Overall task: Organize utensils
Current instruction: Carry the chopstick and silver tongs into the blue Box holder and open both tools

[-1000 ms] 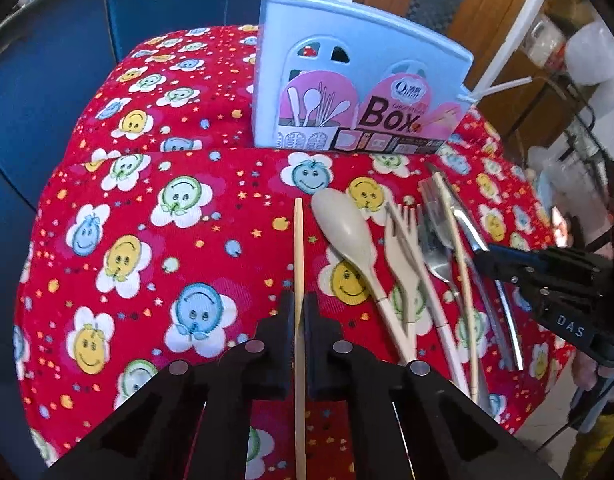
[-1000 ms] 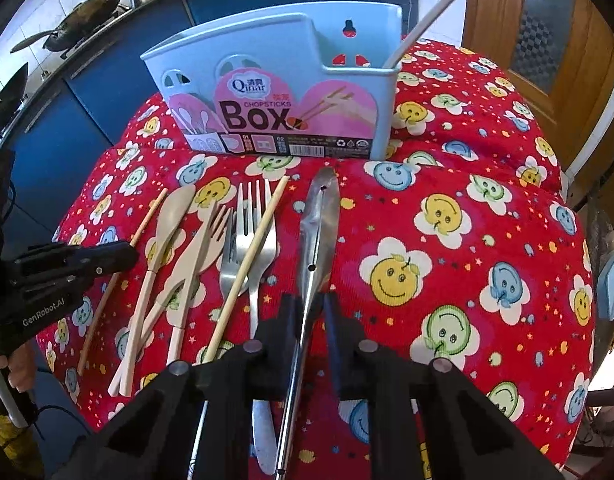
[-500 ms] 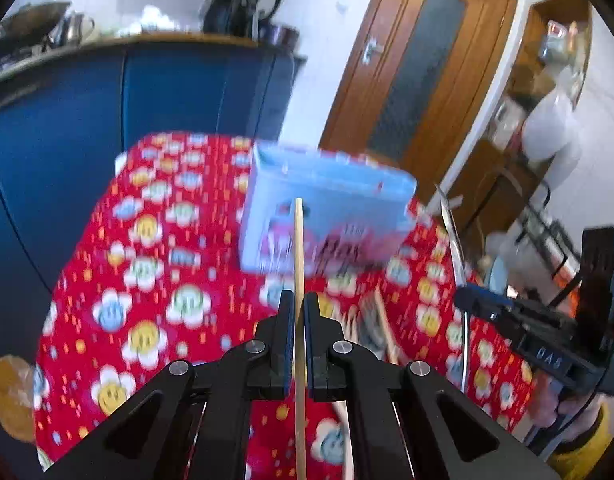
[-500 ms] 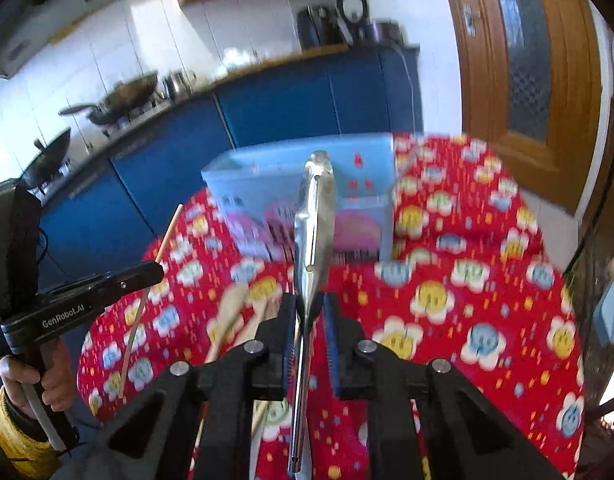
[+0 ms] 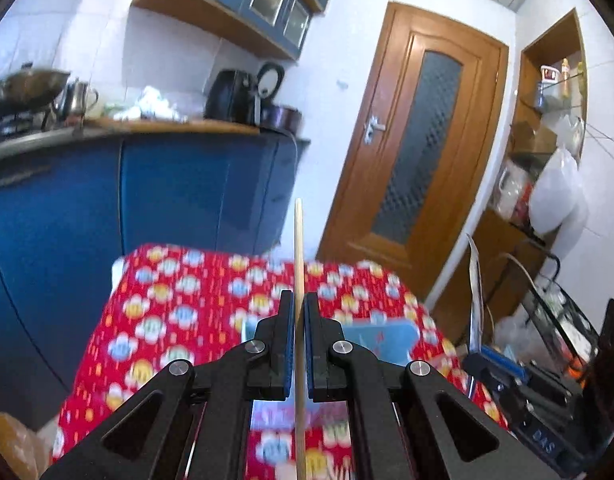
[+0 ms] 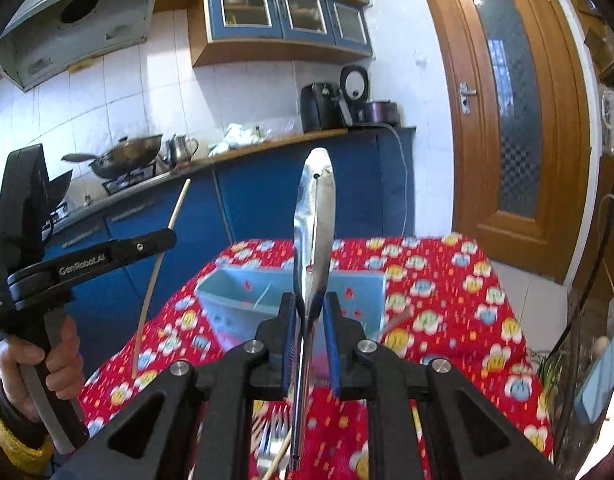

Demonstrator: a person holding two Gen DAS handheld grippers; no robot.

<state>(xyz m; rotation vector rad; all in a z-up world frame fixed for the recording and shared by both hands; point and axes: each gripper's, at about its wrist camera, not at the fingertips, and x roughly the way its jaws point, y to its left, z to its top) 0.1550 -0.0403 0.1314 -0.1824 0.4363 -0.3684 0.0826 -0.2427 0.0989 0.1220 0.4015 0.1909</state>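
Two grippers are up in the air above a table with a red cloth [image 5: 179, 312] that has smiley flowers on it. The left gripper [image 5: 300, 304] has its blue pads pressed tight on a thin wooden chopstick [image 5: 298, 248]. The stick points straight ahead and pokes out past the fingertips, with its tip in front of the blue cupboards [image 5: 167, 192]. Its other end runs back under the gripper to the bottom edge of the view.

The right gripper [image 6: 309, 306] is squeezed shut on a pair of shiny metal tongs [image 6: 313, 224]. The tongs stick out forward and a bit up, and their rounded end stands in front of the blue cupboards too. The handle end hangs down below the pads.

From the right camera you can see the left gripper off to the side, with a hand [image 6: 35, 364] in a yellow sleeve around its grip. The chopstick slants up through it.

A light blue box [image 6: 243, 300] stands on the cloth, past the fingers and lower than both grippers. A pale stick leans inside it. Some forks [image 6: 271, 436] and another wooden stick lie on the cloth close below the right gripper, but they are blurry.

Behind the table there is a wok [image 6: 127, 154] on the stove, a kettle and a brown door [image 5: 419, 160].
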